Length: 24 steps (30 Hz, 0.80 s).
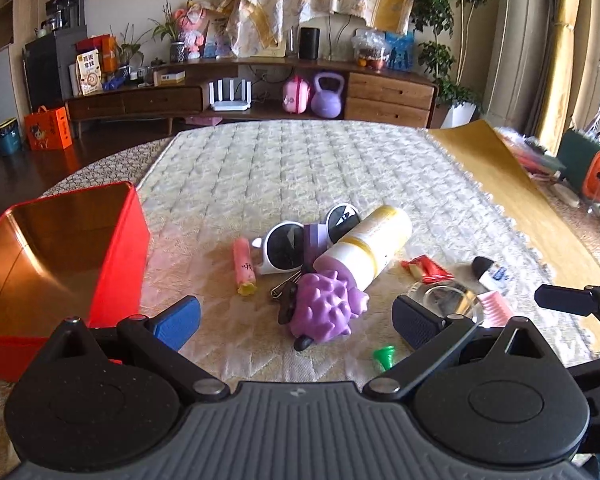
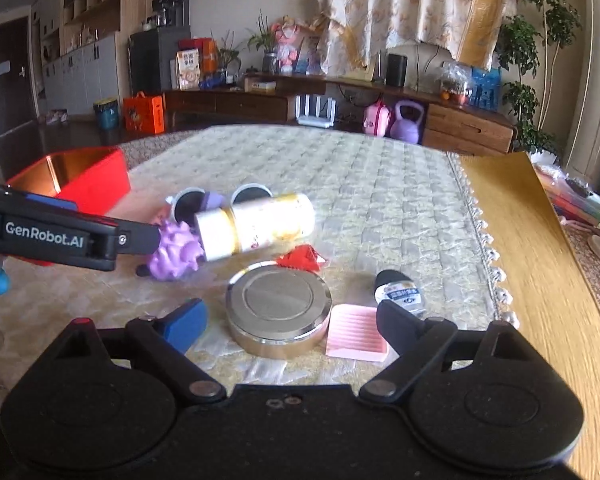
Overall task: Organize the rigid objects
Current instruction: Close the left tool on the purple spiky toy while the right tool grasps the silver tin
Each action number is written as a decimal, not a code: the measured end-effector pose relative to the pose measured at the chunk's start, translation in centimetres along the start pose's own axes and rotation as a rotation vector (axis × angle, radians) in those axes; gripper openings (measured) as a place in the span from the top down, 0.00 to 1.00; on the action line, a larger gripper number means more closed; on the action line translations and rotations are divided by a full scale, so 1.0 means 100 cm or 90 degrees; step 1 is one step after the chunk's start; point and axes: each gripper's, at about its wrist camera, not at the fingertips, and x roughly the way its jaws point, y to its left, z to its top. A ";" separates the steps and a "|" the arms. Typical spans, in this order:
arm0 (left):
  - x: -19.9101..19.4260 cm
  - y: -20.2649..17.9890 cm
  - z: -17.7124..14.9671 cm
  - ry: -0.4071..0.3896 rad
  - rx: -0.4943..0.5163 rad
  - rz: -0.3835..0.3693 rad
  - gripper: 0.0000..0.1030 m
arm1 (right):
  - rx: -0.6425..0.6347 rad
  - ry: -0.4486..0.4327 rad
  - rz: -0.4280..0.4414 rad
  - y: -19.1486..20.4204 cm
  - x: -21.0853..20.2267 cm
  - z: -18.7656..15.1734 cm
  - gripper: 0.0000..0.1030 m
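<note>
Tin (image 2: 278, 312) lies flat, dead ahead between the right gripper (image 2: 290, 322)'s wide-open, empty jaws, nearer than the left one (image 1: 296, 320), open too

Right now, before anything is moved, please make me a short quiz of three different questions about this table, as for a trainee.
1. True or false: the red box already holds several objects.
2. Which thing lies between the open fingers of the right gripper? A) the round metal tin B) the purple spiky toy C) the sunglasses
3. Fill in: the white and yellow bottle is lying on its ____.

Key:
1. False; what shows of its inside is bare.
2. A
3. side
</note>
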 end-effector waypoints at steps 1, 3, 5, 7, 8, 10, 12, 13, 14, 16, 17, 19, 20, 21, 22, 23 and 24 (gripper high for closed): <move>0.005 -0.001 0.000 0.003 0.002 0.005 0.00 | 0.000 0.003 0.003 0.000 0.004 0.000 0.13; 0.014 -0.003 -0.001 0.010 0.005 0.009 0.00 | -0.007 0.005 0.003 0.001 0.012 0.000 0.14; 0.021 -0.005 -0.002 0.015 0.005 0.004 0.00 | -0.012 0.010 0.003 0.000 0.019 -0.001 0.15; 0.027 -0.008 -0.002 0.020 0.011 0.010 0.01 | -0.013 0.014 0.008 0.000 0.024 0.000 0.16; 0.029 -0.009 -0.002 0.020 0.012 0.011 0.01 | -0.015 0.016 0.008 0.000 0.027 0.000 0.16; 0.033 -0.011 -0.001 0.021 0.012 0.012 0.01 | -0.019 0.017 0.010 0.001 0.031 0.000 0.17; 0.036 -0.012 -0.001 0.021 0.012 0.010 0.01 | -0.021 0.018 0.012 0.002 0.034 0.001 0.18; 0.038 -0.012 -0.001 0.022 0.012 0.011 0.03 | -0.023 0.018 0.013 0.002 0.035 0.002 0.18; 0.040 -0.013 0.000 0.024 0.013 0.011 0.05 | -0.024 0.018 0.015 0.003 0.036 0.003 0.18; 0.044 -0.013 0.001 0.030 0.012 0.008 0.13 | -0.024 0.019 0.017 0.003 0.039 0.004 0.20; 0.045 -0.013 0.001 0.032 0.012 0.008 0.15 | -0.023 0.020 0.018 0.003 0.040 0.004 0.20; 0.047 -0.013 0.001 0.034 0.013 0.008 0.16 | -0.022 0.021 0.018 0.003 0.041 0.004 0.21; 0.047 -0.014 0.001 0.034 0.015 0.007 0.16 | -0.021 0.022 0.019 0.003 0.042 0.004 0.22; 0.048 -0.014 0.000 0.033 0.017 0.007 0.20 | -0.019 0.023 0.019 0.003 0.043 0.004 0.22; 0.048 -0.015 0.000 0.033 0.020 0.003 0.27 | -0.019 0.024 0.018 0.004 0.044 0.004 0.22; 0.048 -0.016 0.000 0.035 0.024 -0.002 0.30 | -0.020 0.025 0.018 0.004 0.044 0.004 0.24; 0.049 -0.017 0.000 0.038 0.029 -0.004 0.34 | -0.021 0.025 0.018 0.005 0.045 0.004 0.25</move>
